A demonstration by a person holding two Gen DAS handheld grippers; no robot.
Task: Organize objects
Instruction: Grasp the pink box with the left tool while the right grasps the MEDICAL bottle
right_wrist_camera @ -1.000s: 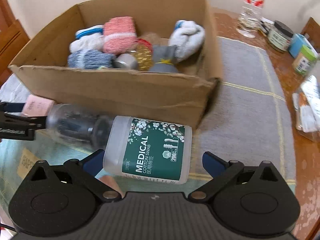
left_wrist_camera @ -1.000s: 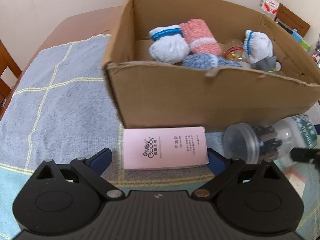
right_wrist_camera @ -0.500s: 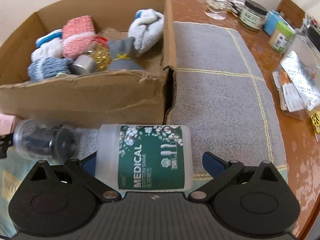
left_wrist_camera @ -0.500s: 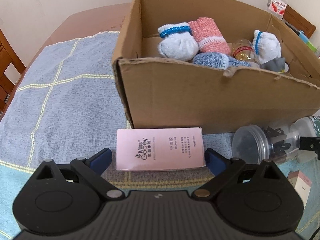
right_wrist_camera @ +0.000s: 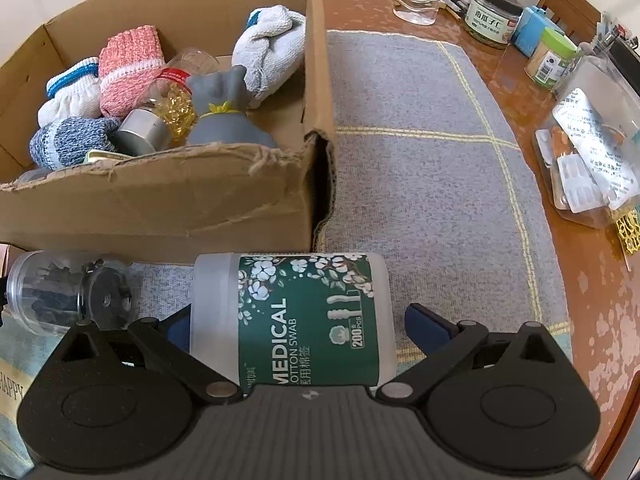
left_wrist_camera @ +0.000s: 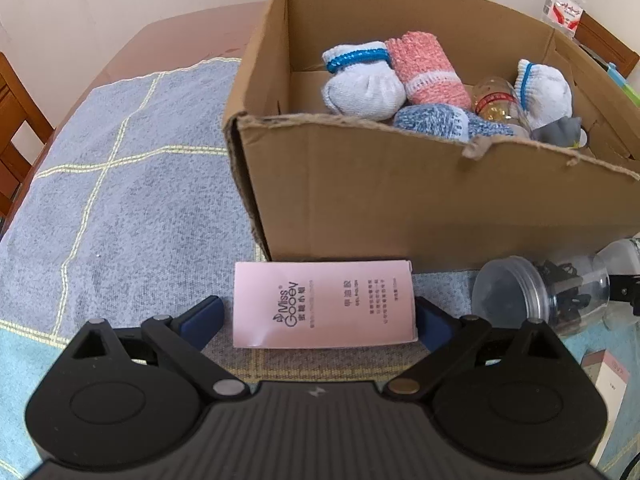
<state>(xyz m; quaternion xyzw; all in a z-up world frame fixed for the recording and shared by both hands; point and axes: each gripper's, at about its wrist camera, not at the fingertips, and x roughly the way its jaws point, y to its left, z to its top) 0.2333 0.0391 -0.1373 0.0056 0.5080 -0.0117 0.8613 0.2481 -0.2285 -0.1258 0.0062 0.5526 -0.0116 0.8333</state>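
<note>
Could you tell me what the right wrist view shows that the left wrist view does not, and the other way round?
Only the right wrist view shows the right gripper straddling the cotton swab tub, plus the seed jar on the bare table.

Only the left wrist view shows the left gripper straddling the pink box.

Both show the cardboard box of rolled socks, the clear jar lying in front of it, and the grey cloth.

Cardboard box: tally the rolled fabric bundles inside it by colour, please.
white bundles with blue bands: 2
pink bundle: 1
blue-flecked bundle: 1
grey bundle: 1
Total: 5
</note>
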